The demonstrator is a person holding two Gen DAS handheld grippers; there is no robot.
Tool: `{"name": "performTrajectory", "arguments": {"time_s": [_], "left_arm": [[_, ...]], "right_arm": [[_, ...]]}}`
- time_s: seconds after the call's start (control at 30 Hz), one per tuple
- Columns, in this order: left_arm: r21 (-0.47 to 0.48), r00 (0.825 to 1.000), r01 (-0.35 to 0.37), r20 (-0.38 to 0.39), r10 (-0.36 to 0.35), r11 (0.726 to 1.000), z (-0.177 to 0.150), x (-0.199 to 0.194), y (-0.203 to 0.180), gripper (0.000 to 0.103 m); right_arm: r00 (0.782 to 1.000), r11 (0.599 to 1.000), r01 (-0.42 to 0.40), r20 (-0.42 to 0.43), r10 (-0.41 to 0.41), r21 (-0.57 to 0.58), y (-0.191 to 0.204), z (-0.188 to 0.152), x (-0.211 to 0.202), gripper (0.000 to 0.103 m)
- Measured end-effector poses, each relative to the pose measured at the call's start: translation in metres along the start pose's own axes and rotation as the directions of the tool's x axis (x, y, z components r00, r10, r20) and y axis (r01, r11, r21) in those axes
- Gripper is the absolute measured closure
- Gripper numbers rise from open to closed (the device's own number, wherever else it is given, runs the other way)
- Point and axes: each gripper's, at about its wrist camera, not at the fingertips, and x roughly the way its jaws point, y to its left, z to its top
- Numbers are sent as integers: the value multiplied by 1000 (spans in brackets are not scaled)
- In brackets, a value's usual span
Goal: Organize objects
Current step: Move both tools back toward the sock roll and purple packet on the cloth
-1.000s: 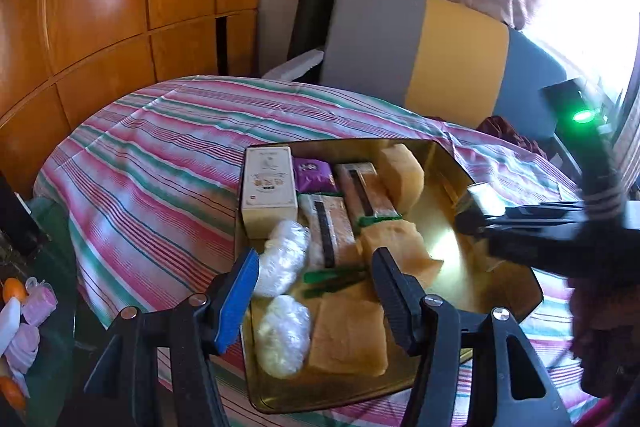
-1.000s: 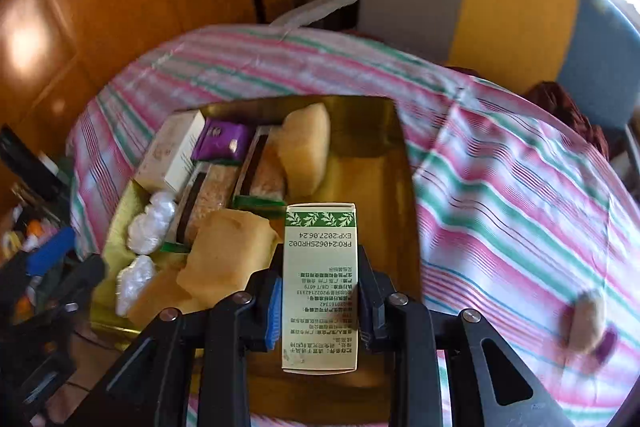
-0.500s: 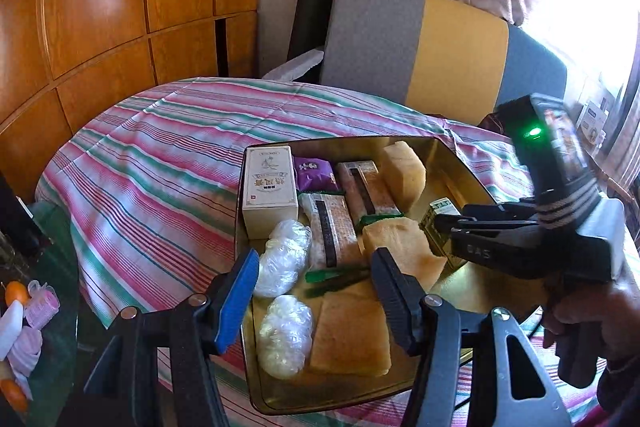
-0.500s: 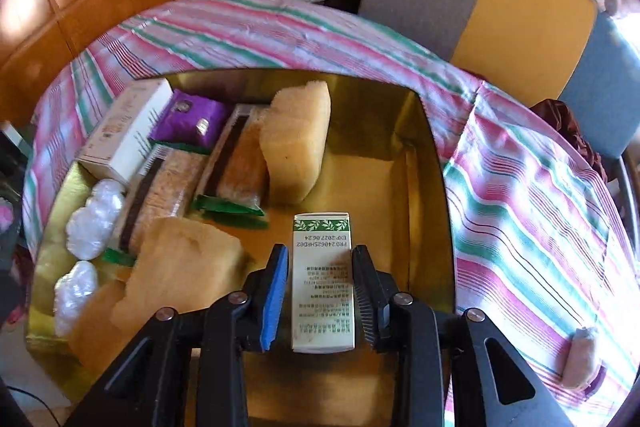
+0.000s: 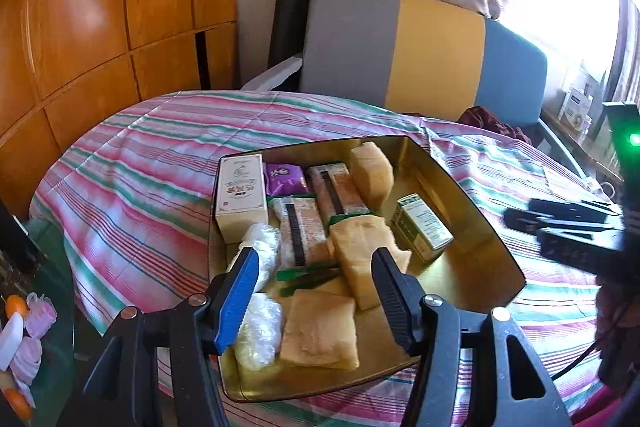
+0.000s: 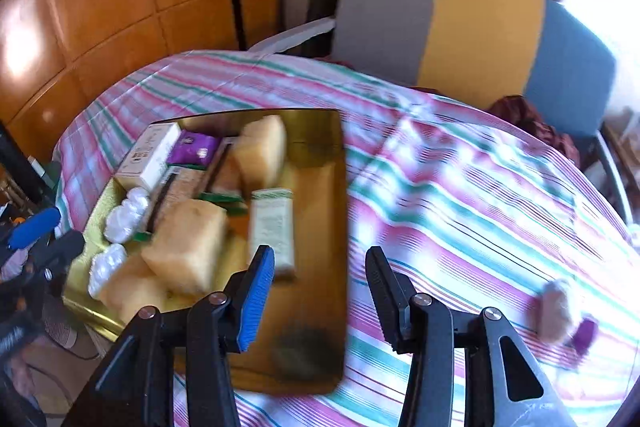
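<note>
Releasing now: right gripper (image 6: 320, 291), jaws opening on nothing, green-and-white carton (image 6: 274, 229) resting in gold tray (image 6: 320, 359). Left gripper (image 5: 316, 291) gapes empty. Next: wrapped snack (image 6: 564, 311) on the striped bench cloth (image 6: 460, 195).

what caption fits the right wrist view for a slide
Right gripper opening, empty, beside the green-and-white box lying in the gold tray.
</note>
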Motion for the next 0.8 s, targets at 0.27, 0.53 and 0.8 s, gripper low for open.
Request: {"name": "performTrajectory", "arguments": {"time_s": [0.27,0.53,0.8], "left_arm": [[74,999,26,24,-28,997,4,-11,-28,44],[167,996,79,26,-84,983,12,-16,-69,44],[267,990,140,-12,-142,954,15,-11,-122,44]], "right_arm": [[991,983,132,1,-133,127,-88,-28,-36,46],[965,924,252,2,-264,287,-183,-57,-63,35],[934,775,340,-96,-343,532,-275,-111,-50,35]]}}
